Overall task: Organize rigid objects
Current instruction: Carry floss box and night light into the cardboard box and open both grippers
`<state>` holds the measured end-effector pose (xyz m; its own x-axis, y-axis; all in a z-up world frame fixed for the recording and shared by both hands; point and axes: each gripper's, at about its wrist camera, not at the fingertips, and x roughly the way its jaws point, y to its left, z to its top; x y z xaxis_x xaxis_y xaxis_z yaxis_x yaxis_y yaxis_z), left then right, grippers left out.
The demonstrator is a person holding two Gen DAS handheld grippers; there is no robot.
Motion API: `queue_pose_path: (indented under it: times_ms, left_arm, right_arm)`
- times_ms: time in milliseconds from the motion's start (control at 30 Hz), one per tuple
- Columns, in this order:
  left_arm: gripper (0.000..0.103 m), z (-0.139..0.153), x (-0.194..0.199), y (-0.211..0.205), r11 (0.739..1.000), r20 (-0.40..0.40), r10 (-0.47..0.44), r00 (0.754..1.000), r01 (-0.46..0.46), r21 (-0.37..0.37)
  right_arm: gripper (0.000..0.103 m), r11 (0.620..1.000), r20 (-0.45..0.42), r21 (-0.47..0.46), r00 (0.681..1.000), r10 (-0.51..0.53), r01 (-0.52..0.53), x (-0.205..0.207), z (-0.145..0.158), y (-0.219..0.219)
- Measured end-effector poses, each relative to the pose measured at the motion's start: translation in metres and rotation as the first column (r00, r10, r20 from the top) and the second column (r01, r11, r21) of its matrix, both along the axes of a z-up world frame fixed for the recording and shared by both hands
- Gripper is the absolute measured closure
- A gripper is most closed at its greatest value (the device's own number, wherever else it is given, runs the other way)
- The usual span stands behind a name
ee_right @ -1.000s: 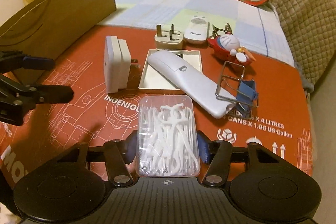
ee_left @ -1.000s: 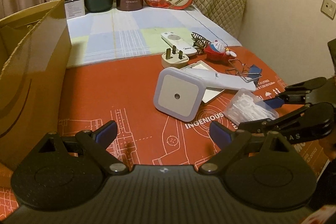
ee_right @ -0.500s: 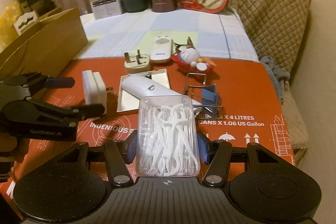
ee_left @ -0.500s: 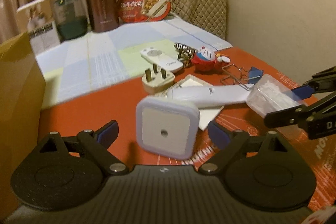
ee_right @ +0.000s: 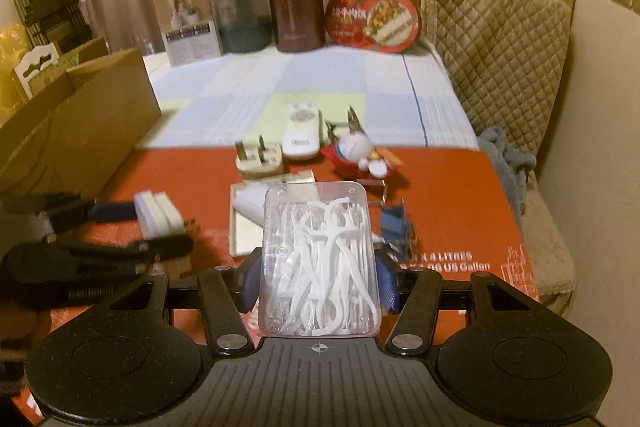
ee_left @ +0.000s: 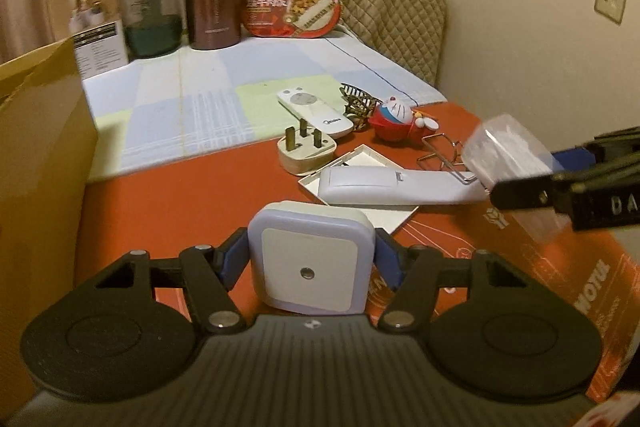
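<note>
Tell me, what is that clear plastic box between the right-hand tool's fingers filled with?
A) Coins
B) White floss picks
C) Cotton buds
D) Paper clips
B: through its transparent lid, the clear plastic box shows a heap of white floss picks, each with a curved handle, and the right gripper has its blue fingers against the box's two sides.

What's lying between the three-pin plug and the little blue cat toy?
In the left wrist view, the white remote and a dark wire piece lie between plug and toy.
</note>
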<state>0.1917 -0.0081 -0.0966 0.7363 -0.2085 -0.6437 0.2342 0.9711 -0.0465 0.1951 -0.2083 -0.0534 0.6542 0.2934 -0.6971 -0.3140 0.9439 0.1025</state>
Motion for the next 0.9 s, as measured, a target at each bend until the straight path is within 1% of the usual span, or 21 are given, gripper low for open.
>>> queue_pose_path:
  times_ms: [100, 300, 367, 467, 567, 633, 733, 800, 900]
  left_arm:
    - [0.042, 0.015, -0.011, 0.006, 1.000, 0.005, 0.016, 1.000, -0.016, -0.016]
    - [0.042, 0.071, -0.037, 0.027, 0.999, 0.070, 0.048, 0.996, -0.049, 0.009]
    - [0.042, 0.092, -0.047, 0.042, 0.997, 0.101, 0.070, 0.992, -0.073, 0.021]
    - [0.042, 0.123, -0.061, 0.074, 0.991, 0.159, 0.123, 0.980, -0.130, 0.030]
    - [0.042, 0.149, -0.073, 0.113, 0.981, 0.197, 0.168, 0.966, -0.184, 0.068]
    - [0.042, 0.159, -0.078, 0.141, 0.971, 0.198, 0.202, 0.959, -0.222, 0.088]
    - [0.042, 0.164, -0.083, 0.182, 0.951, 0.183, 0.260, 0.948, -0.284, 0.121]
    - [0.042, 0.165, -0.085, 0.208, 0.940, 0.165, 0.302, 0.939, -0.322, 0.112]
    - [0.042, 0.161, -0.091, 0.237, 0.928, 0.143, 0.339, 0.930, -0.355, 0.112]
  right_arm:
    - [0.050, 1.000, 0.032, 0.022, 0.999, -0.002, 0.002, -0.003, 0.016, 0.007]
    - [0.050, 0.996, 0.133, 0.078, 0.991, 0.022, -0.033, -0.009, 0.060, 0.033]
    - [0.050, 0.994, 0.162, 0.091, 0.986, 0.044, -0.059, -0.010, 0.073, 0.046]
    - [0.050, 0.985, 0.196, 0.128, 0.977, 0.086, -0.113, -0.013, 0.089, 0.070]
    - [0.050, 0.964, 0.217, 0.178, 0.963, 0.158, -0.198, -0.016, 0.101, 0.101]
    - [0.050, 0.944, 0.221, 0.206, 0.952, 0.211, -0.257, -0.017, 0.106, 0.125]
    - [0.050, 0.910, 0.222, 0.227, 0.929, 0.298, -0.346, -0.020, 0.109, 0.164]
    - [0.050, 0.892, 0.219, 0.228, 0.913, 0.344, -0.390, -0.020, 0.109, 0.189]
    - [0.050, 0.869, 0.206, 0.230, 0.895, 0.396, -0.438, -0.015, 0.105, 0.220]
